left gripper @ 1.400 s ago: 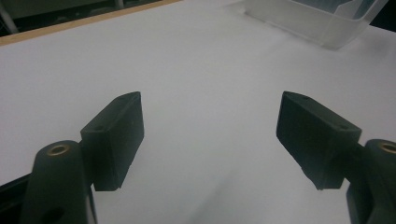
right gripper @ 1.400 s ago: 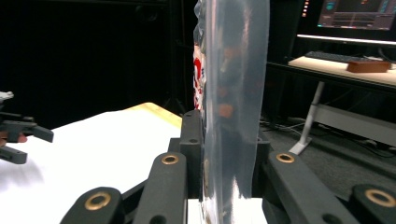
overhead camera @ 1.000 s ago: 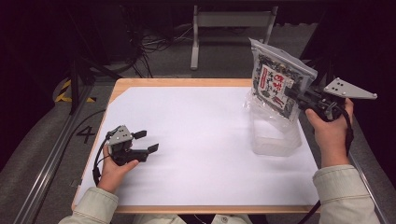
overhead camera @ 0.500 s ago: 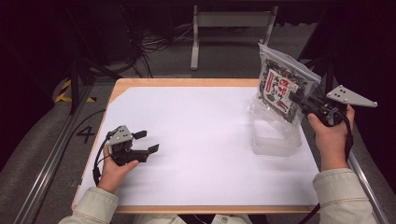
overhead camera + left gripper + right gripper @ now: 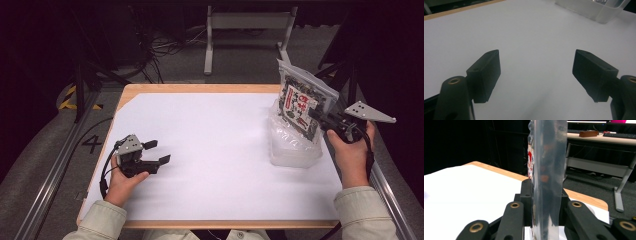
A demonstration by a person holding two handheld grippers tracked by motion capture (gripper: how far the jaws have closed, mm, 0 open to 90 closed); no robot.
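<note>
Clamping the snack bag (image 5: pixel 300 102) by one edge, the right gripper (image 5: pixel 320 117) holds it above the clear tub (image 5: pixel 292 147). Bag judged light, crinkly, slippery; grip the sealed margin. Left gripper (image 5: pixel 155 152) rests spread and empty.

The print on the bag (image 5: pixel 299 102) is too small to read. In the right gripper view the bag runs off the top edge and hides the gap between the jaws. The tub (image 5: pixel 594 7) is cut off by the left gripper view's top edge.
</note>
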